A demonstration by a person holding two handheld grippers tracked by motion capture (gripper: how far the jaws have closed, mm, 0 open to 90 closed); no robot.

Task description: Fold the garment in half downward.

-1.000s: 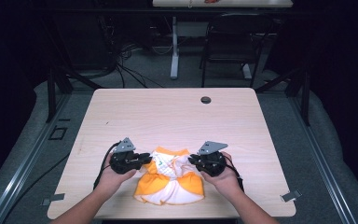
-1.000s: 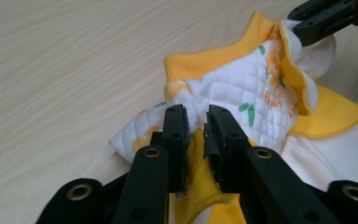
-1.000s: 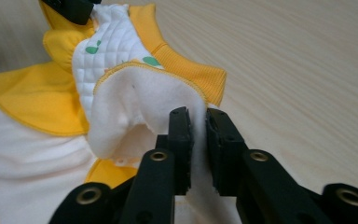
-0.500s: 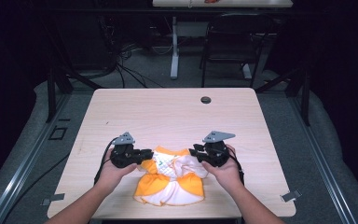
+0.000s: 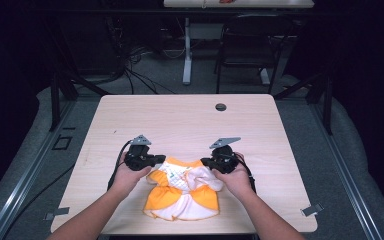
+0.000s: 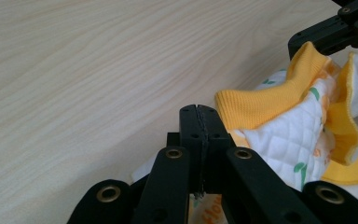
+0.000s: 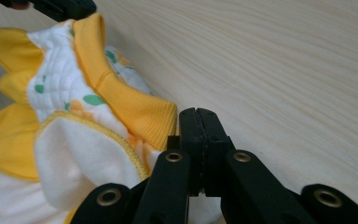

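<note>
Item: small orange-and-white garment, lying at the worktop's 6 o'clock edge. Left gripper at its 10 o'clock corner, right gripper at 2 o'clock; both sets of fingers are pinching its fabric.

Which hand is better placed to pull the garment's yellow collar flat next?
Neither clearly: probably both together. The left gripper and right gripper are each shut on an opposite end of the collar of the yellow and white garment, so each can pull outward on the table.
</note>
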